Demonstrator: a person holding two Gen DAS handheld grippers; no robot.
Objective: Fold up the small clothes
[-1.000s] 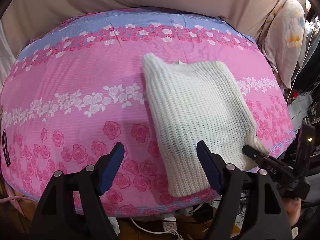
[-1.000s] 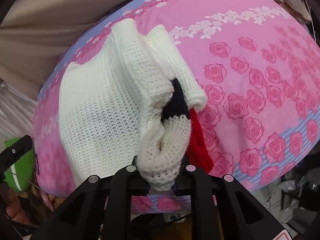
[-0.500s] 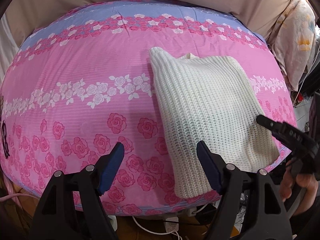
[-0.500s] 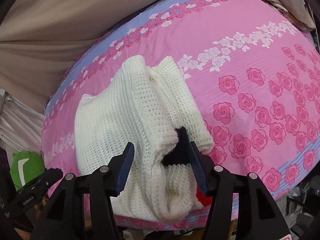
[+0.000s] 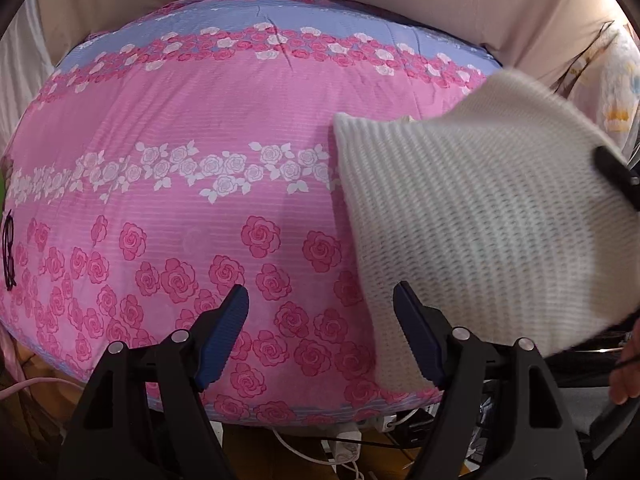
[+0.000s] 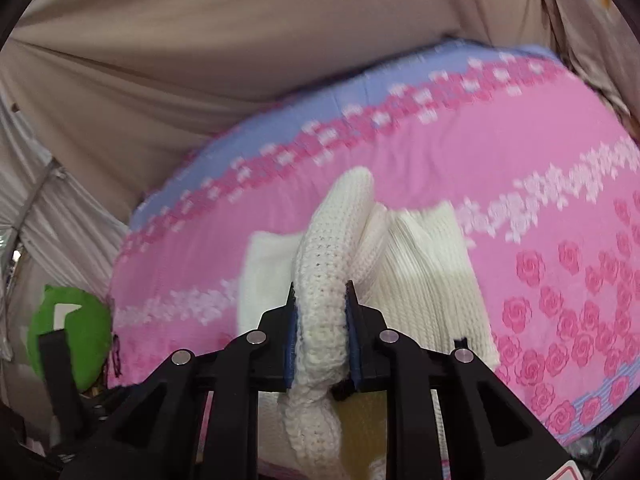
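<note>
Bedspread (image 5: 192, 184), pink with roses, fills the left. Above its near edge the left claw (image 5: 321, 334) hangs spread, nothing between its blue pads. To the right, the white knit sweater (image 5: 472, 220) rises partly off the bed, its near right part raised. The right claw (image 6: 321, 334) is closing, pads pinching a thick fold of it.
</note>
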